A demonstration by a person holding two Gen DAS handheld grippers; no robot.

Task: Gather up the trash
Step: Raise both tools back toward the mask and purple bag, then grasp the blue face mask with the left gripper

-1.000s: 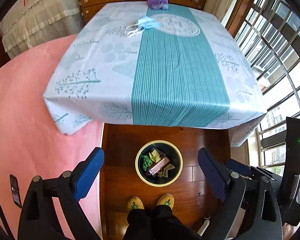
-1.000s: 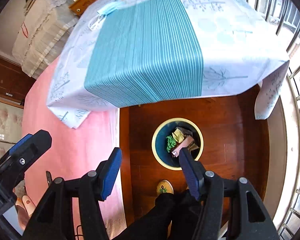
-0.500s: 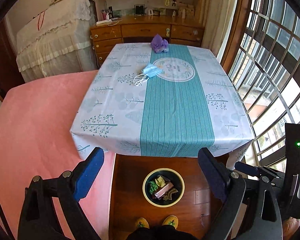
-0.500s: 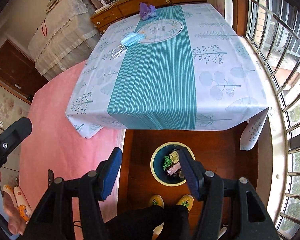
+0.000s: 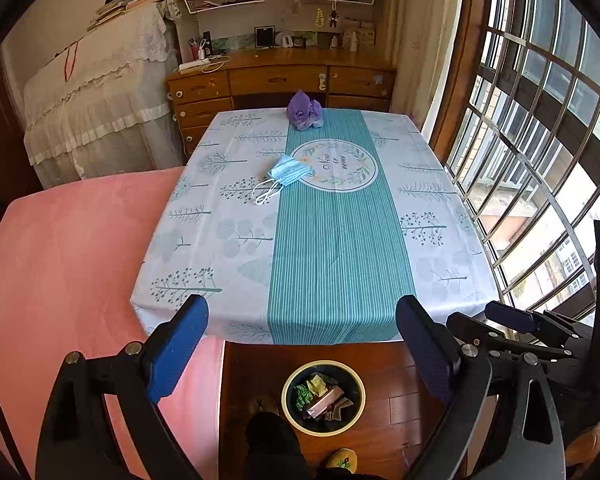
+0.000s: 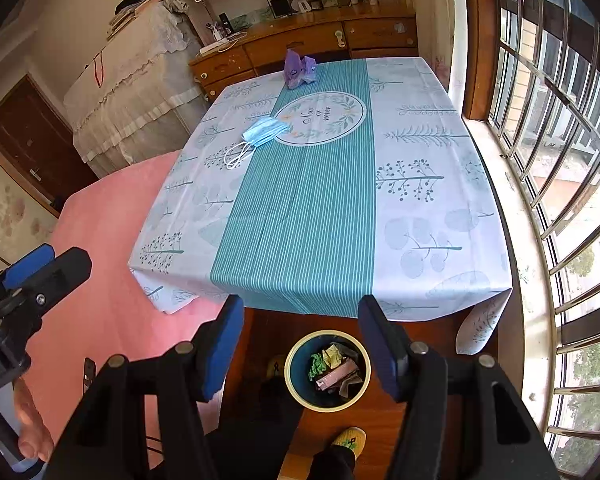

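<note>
Two pieces of trash were left on the table (image 5: 440,208): a blue face mask (image 5: 290,170) near its middle and a purple wad (image 5: 304,110) at the far edge. The bin (image 5: 323,397) on the floor below already held scraps. The fingers of the left gripper (image 5: 300,354) and the right gripper (image 6: 300,350) were held apart and empty, so a reach for the mask was judged to be called for next.

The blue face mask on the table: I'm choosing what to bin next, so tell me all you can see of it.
The face mask is a light blue pleated one, apparently disposable, lying flat and slightly crumpled on the tablecloth, straddling the edge of its teal stripe beside the round emblem. Its white ear loops trail toward the near left. Nothing else touches it.
</note>
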